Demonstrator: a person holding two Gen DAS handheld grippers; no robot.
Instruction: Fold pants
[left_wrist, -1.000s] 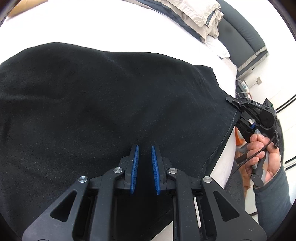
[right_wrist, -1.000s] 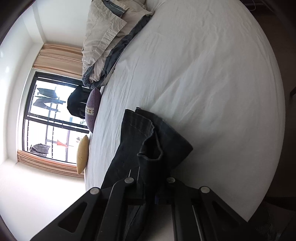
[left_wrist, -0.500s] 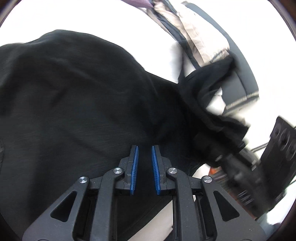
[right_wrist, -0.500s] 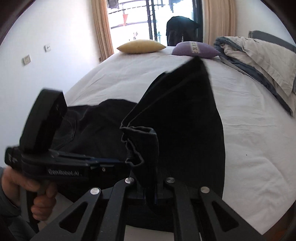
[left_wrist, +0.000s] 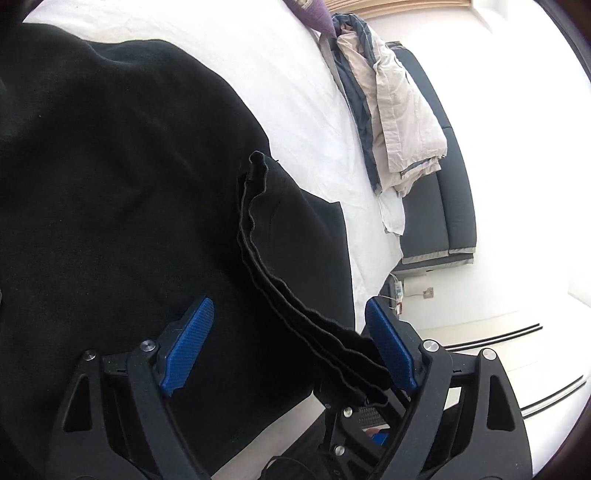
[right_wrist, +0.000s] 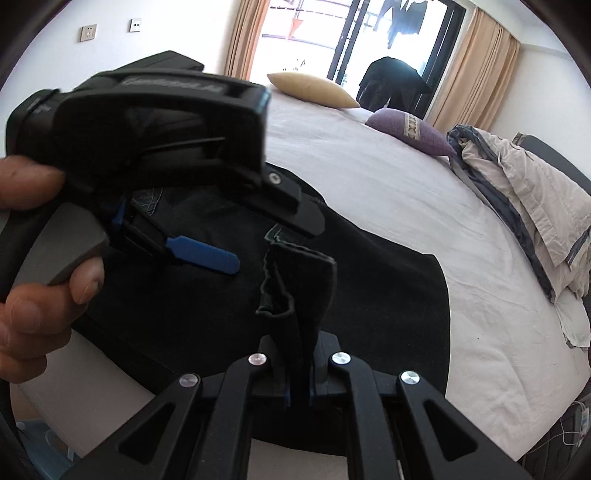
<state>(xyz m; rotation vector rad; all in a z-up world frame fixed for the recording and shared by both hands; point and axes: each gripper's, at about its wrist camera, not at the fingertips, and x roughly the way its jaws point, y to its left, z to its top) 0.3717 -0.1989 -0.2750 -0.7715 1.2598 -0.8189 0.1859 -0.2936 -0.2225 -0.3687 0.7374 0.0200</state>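
Observation:
Black pants (left_wrist: 122, 192) lie spread over the white bed, also in the right wrist view (right_wrist: 369, 295). My right gripper (right_wrist: 299, 391) is shut on the bunched hem of the pants (right_wrist: 299, 280) and holds it up above the cloth. That hem edge (left_wrist: 295, 295) runs between the open blue pads of my left gripper (left_wrist: 291, 343), which touches nothing. The left gripper's body (right_wrist: 147, 133) fills the left of the right wrist view, held by a hand.
White bed sheet (right_wrist: 369, 177) stretches to the far side. A beige and grey duvet (right_wrist: 524, 195) is heaped at the right, with a purple cushion (right_wrist: 410, 133) and a yellow cushion (right_wrist: 314, 88) near the window. A dark headboard (left_wrist: 439, 184) stands behind.
My left gripper has opened wide. My right gripper has carried the hem over the pants toward the left gripper, and the hem now hangs between the left pads.

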